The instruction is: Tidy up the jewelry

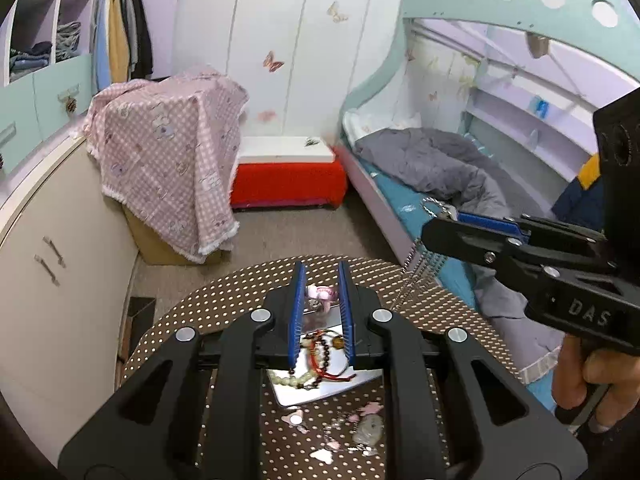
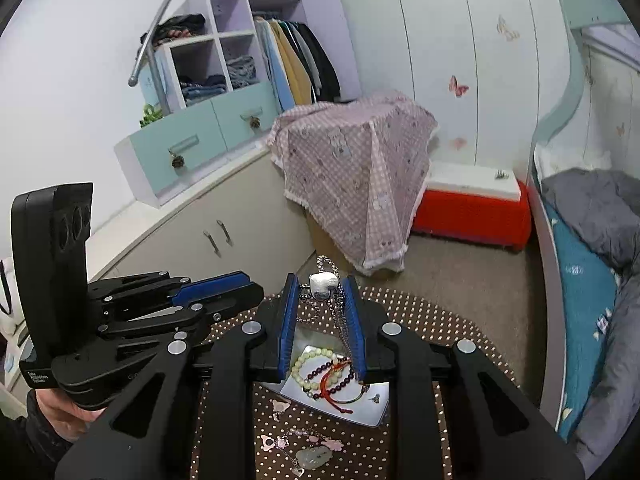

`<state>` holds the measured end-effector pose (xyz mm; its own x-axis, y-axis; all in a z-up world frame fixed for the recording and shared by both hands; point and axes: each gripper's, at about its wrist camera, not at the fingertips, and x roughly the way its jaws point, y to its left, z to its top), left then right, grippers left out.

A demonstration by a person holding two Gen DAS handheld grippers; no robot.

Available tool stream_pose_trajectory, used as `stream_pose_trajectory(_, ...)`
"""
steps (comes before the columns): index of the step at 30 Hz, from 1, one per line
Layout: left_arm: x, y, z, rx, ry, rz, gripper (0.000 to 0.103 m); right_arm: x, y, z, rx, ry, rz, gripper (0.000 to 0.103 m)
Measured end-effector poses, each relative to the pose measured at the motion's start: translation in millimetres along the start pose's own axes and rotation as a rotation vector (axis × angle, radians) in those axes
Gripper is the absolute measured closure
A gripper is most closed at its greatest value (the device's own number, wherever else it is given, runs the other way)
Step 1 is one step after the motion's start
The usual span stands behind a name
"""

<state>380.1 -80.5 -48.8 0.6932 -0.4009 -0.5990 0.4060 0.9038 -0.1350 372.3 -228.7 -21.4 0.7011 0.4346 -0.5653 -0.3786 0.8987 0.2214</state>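
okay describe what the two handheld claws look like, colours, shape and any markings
Both claws, left claw and right claw, are matte black plastic linkages with silver round pivot bolts and flat blue ribbed pads. Raised letters "DAS" mark the right one's body; a small white label sits on the left's. A dark sleeve shows.

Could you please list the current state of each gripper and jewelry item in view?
Left gripper: shut on a pink item.
Right gripper: shut on a silver chain necklace, chain dangling.
Bead bracelets: piled on the silver tray.
Jade pendant: lying on the table.
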Motion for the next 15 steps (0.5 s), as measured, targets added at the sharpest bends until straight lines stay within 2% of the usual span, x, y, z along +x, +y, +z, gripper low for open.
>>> stream_pose_trajectory(1, 5.0, 1.3, -2.3, 0.003, -0.001, 0.014, 0.086, 5.8, -2.7, -1.6, 0.011, 0.012, -0.001, 0.082)
stream_pose_trajectory(2, 8.3, 1.4, -3.1, 0.007, 0.004, 0.025, 0.081, 11.6, -6.5, -3.6, 0.029, 0.026, -0.005, 0.080)
stream_pose_trajectory(3, 11.9, 2.3, -4.5, 0.009, 0.013, 0.041, 0.068, 15.6, -8.5, -4.4, 0.040, 0.036, -0.009, 0.080)
stream_pose_trajectory(4, 14.3, 4.9, -6.7, 0.003, 0.016, 0.072, 0.024, 19.3, -12.1, -6.7, 0.054, 0.045, -0.015, 0.077)
stream_pose_trajectory(5, 11.5, 8.4, -8.4, -0.008, -0.012, 0.088, 0.009, 19.7, -16.9, -8.4, 0.081, 0.039, -0.025, 0.059)
stream_pose_trajectory(6, 8.0, 10.5, -10.3, -0.009, -0.038, 0.095, 0.009, 18.5, -20.0, -8.5, 0.105, 0.027, -0.035, 0.028)
stream_pose_trajectory(8, 4.4, 15.0, -11.9, -0.015, -0.034, 0.095, 0.009, 9.5, -26.7, -11.6, 0.142, -0.019, -0.068, 0.009)
stream_pose_trajectory(15, -27.6, 21.4, -13.7, -0.031, -0.082, 0.139, 0.009, -15.3, -32.6, -16.8, 0.185, -0.050, -0.124, 0.008)
